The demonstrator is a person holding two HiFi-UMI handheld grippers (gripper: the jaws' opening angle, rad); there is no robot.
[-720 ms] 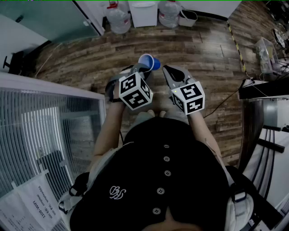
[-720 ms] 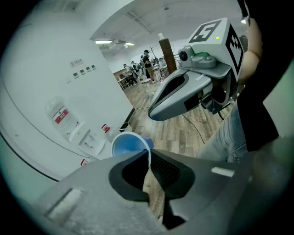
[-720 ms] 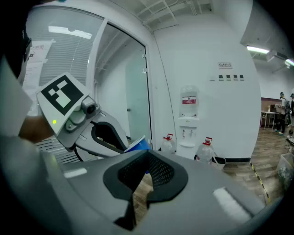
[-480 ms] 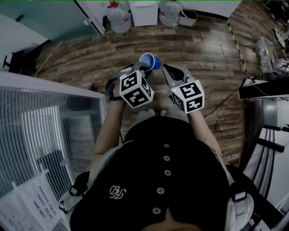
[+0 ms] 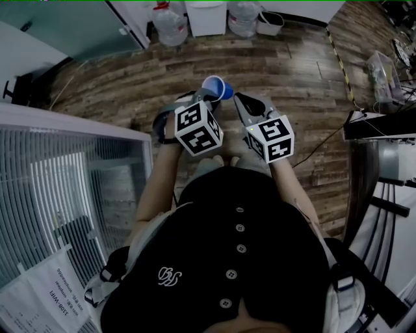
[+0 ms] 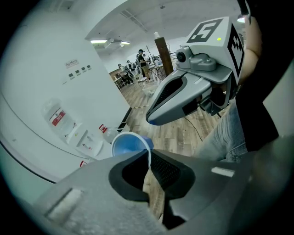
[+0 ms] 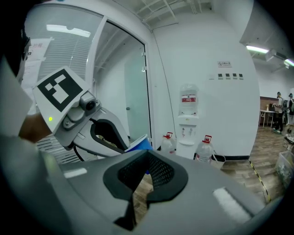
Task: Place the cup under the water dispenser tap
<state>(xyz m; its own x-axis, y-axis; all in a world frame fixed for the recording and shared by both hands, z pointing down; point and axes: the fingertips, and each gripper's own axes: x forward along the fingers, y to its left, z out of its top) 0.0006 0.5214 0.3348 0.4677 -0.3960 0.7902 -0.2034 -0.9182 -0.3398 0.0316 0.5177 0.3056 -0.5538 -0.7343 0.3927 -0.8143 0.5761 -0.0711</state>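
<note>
Since the earlier frames: water dispenser and its flanking water bottles have slid slightly toward the top edge of the head view. The left marker cube has shifted a little right. Cup grip unchanged.

Wooden floor fills the middle ground, open between person and dispenser. Dispenser stands against the white wall, one bottle on the floor at each side.

Left gripper: jaws pinched on the rim wall of the blue cup. Cup is carried in the air over the floor, tilted with its mouth showing, well apart from the dispenser and not under the tap.

Right gripper: jaws pressed together, nothing between them. It is held just beside the left one, tip near the cup but apart from it.
</note>
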